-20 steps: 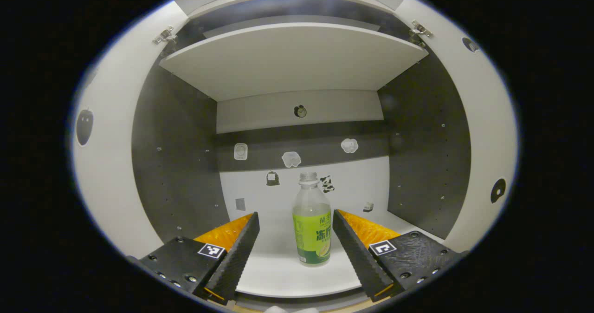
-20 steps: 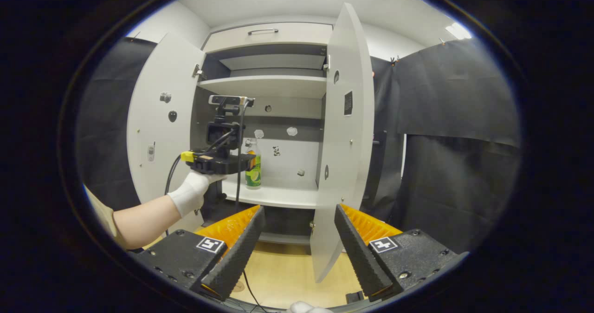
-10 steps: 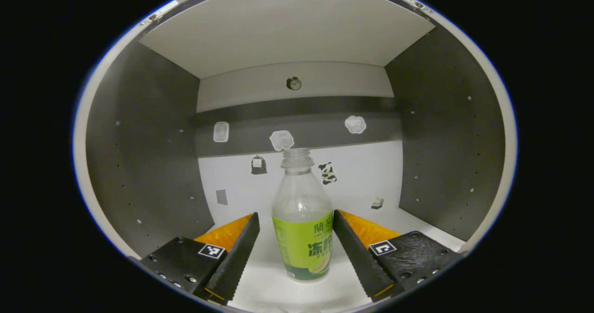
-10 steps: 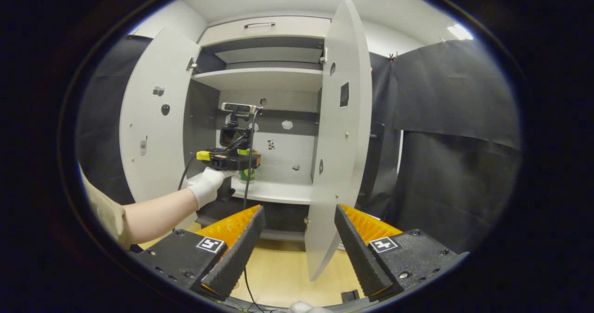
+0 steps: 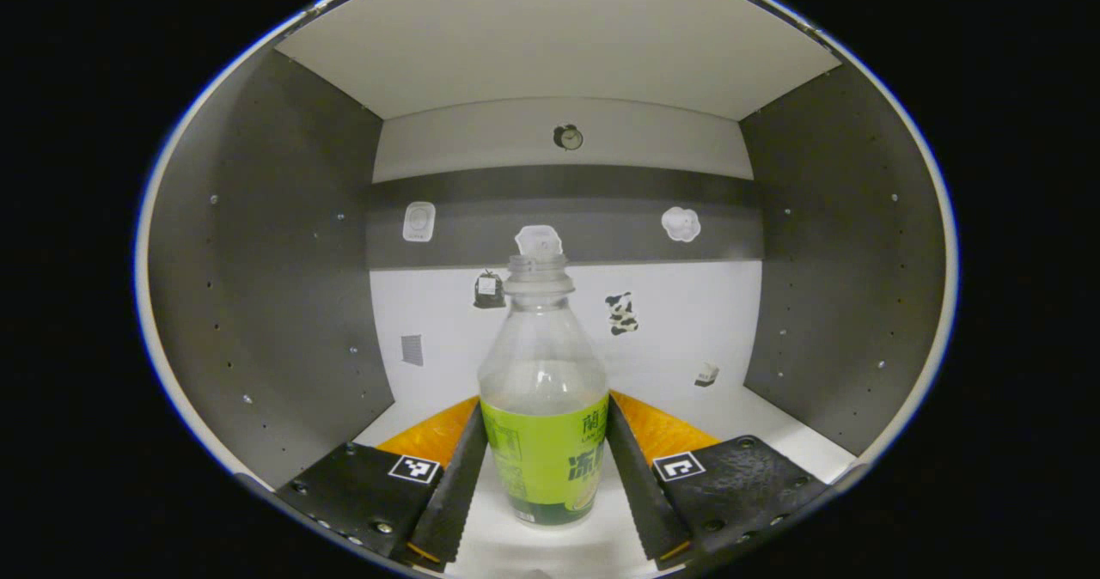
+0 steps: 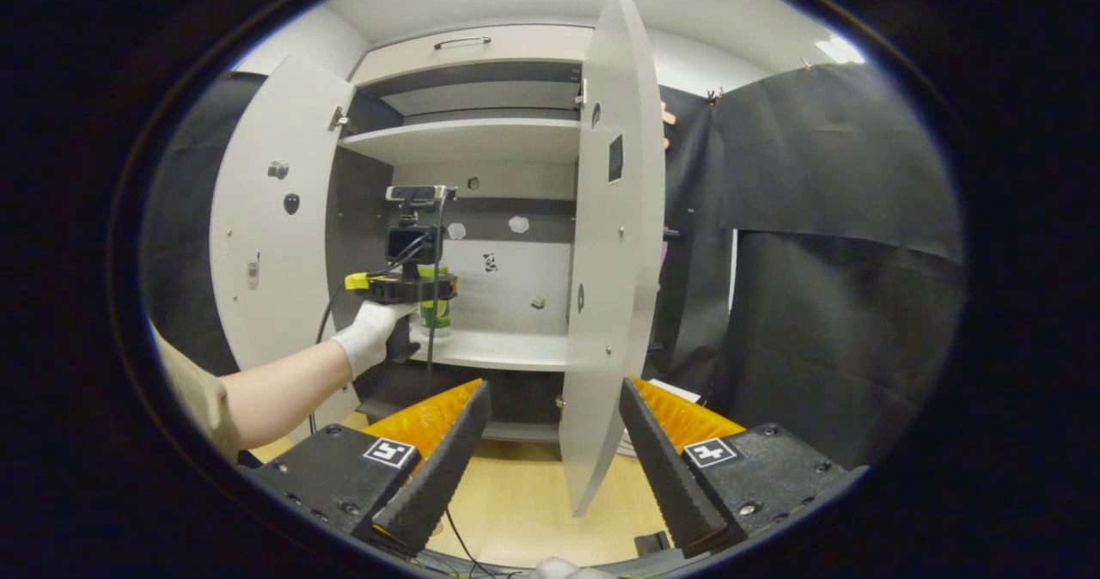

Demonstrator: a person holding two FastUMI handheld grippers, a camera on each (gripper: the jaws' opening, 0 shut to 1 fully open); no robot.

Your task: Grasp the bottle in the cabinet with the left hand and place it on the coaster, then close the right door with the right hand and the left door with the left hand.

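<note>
My left tool (image 5: pixel 544 467) clamps both fingers on the upright bottle (image 5: pixel 543 390); my right tool (image 6: pixel 546 450) hangs wide open, empty.

Left gripper (image 5: pixel 544 467) inside cabinet compartment, fingers (image 5: pixel 461 476) flanking bottle (image 5: pixel 543 390) at green label, closely beside or touching; contact not confirmable. Bottle upright on white shelf (image 5: pixel 773 429), near front edge, clear upper body, cap on. Small stickers (image 5: pixel 620 313) on back wall (image 5: pixel 687 321). Dark side walls (image 5: pixel 284 287).
</note>
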